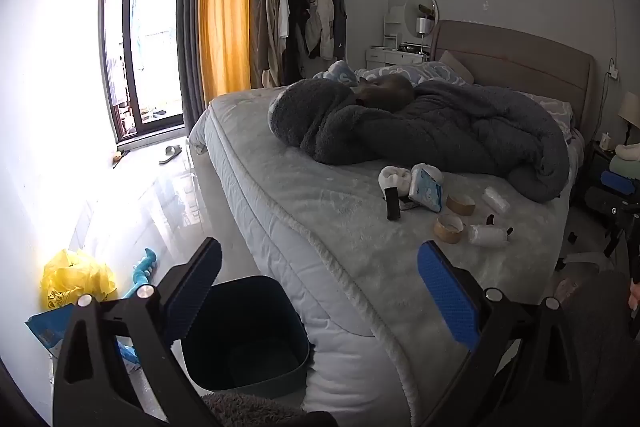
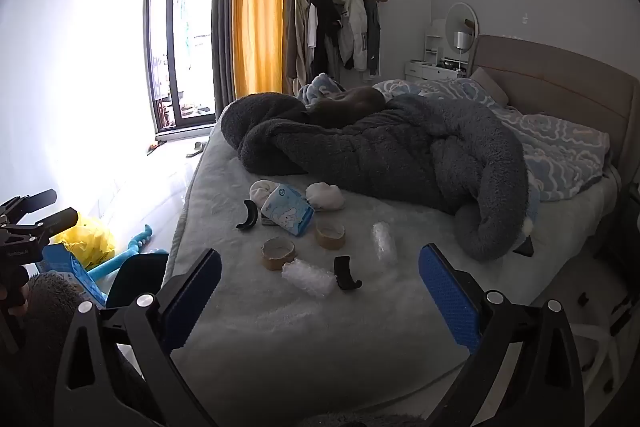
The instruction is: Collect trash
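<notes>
With both tongs, left (image 1: 320,291) and right (image 2: 320,295), gaping wide and empty, lower the right ones squarely over the nearest bubble-wrap roll (image 2: 308,277) on the bed (image 2: 280,327), then carry it to the dark bin (image 1: 244,335).

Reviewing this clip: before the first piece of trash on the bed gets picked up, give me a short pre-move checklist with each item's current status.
1. Left tongs open and empty: ok.
2. Right tongs open and empty: ok.
3. Bin on the floor beside the bed, top open, within view of the left camera: ok.
4. Trash lying free on the mattress, apart from the grey blanket: tape rolls, bubble wrap, tissue pack: ok.
5. Nearest piece in front of the right tongs, nothing in the way: ok.
6. Whether the white socks count as trash: cannot tell.
</notes>
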Available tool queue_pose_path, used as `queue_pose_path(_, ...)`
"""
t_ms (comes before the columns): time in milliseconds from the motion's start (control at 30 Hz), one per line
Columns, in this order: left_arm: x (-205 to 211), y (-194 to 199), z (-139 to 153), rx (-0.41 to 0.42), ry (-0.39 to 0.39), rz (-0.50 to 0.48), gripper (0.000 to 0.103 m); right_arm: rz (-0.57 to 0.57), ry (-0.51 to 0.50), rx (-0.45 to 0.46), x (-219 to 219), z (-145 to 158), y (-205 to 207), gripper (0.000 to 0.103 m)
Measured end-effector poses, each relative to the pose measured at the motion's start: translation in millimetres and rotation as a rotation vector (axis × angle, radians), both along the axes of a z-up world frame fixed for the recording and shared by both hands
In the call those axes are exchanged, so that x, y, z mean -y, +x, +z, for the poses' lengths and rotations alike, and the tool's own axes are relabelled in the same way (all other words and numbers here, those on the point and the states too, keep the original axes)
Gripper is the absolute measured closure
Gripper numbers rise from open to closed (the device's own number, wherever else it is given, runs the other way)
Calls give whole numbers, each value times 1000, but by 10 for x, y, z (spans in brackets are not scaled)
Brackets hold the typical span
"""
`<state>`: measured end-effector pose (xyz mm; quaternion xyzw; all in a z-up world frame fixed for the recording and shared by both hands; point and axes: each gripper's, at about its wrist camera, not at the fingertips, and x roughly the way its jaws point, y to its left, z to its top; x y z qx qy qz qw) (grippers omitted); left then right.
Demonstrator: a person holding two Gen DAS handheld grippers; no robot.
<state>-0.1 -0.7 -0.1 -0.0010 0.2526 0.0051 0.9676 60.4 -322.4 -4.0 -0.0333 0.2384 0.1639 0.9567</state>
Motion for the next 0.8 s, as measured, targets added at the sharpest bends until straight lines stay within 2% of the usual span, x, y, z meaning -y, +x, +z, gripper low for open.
queue_pose_path(433, -15, 2, 21, -5, 7, 4, 3, 0, -4, 4, -4, 6, -9, 3)
queue_pose_path(600, -27, 19, -98, -11, 4, 12, 3, 2, -3, 5, 3, 8, -7, 3)
queue_pose_path(800, -59, -49, -6, -12, 3, 15, 3, 2, -2, 5, -2, 9, -7, 3)
